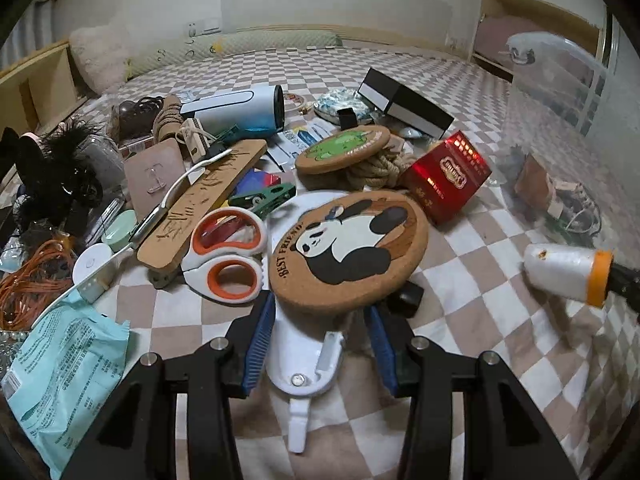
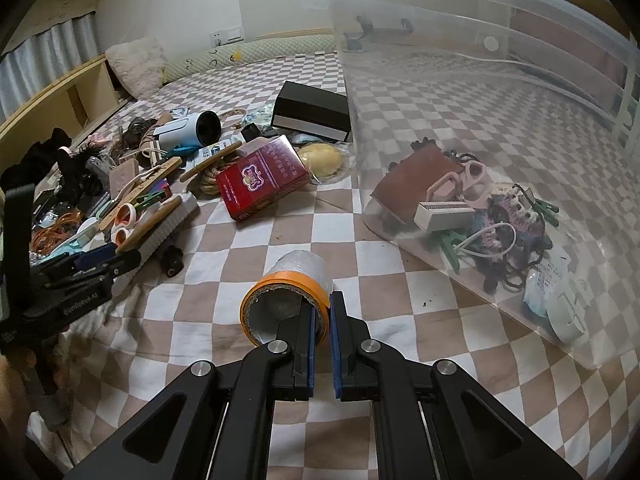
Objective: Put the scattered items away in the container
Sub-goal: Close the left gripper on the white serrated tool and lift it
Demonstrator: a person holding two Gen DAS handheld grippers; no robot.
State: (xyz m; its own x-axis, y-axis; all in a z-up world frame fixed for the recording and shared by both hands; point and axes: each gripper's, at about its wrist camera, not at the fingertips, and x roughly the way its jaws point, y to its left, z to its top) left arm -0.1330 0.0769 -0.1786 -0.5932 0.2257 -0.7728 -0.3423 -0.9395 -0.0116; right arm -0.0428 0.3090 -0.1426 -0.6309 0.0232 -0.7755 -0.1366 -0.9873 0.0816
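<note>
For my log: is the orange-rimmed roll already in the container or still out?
Out. The right gripper holds the roll over the bedsheet, beside the container.

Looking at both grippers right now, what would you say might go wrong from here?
1. The right gripper pinches only the rim wall of the tape roll, so the roll might swing or slip on the way to the clear bin.
2. The left gripper sits open around the panda coaster, which lies on a white holder; closing might catch both or nudge the scissors.
</note>
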